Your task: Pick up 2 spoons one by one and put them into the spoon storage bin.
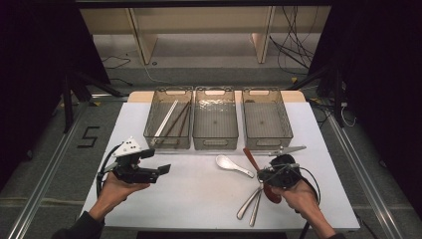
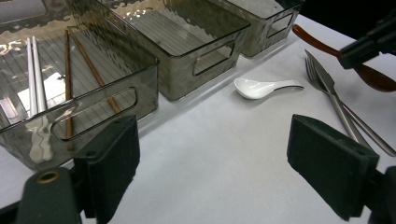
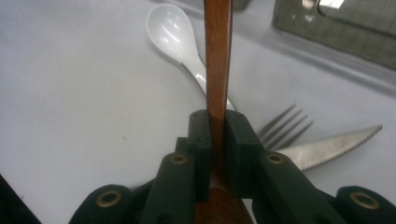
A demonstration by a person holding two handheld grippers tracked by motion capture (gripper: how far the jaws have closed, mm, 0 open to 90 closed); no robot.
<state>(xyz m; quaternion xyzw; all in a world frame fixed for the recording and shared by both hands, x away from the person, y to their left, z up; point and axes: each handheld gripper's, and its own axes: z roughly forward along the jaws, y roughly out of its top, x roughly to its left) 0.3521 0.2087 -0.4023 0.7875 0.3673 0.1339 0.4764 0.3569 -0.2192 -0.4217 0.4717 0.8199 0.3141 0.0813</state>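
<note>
My right gripper [image 3: 217,126] is shut on the handle of a brown wooden spoon [image 3: 218,46], whose handle points away from me. In the high view that right gripper [image 1: 263,174] sits at the table's front right, with the wooden spoon [image 1: 250,158] angled toward the bins. A white ceramic spoon [image 1: 234,166] lies on the table just left of it. Under and beside the held spoon rest a metal fork [image 3: 285,126] and a serrated knife [image 3: 327,147]. My left gripper [image 2: 219,154] stands open over bare table at the front left, nothing between its pads.
Three smoky clear bins stand in a row at the back: the left bin [image 1: 168,142] holds white chopsticks [image 1: 166,119] and brown chopsticks [image 1: 180,122]; the middle bin [image 1: 215,143] and right bin [image 1: 266,142] look empty. The white table [image 1: 199,199] drops off in front.
</note>
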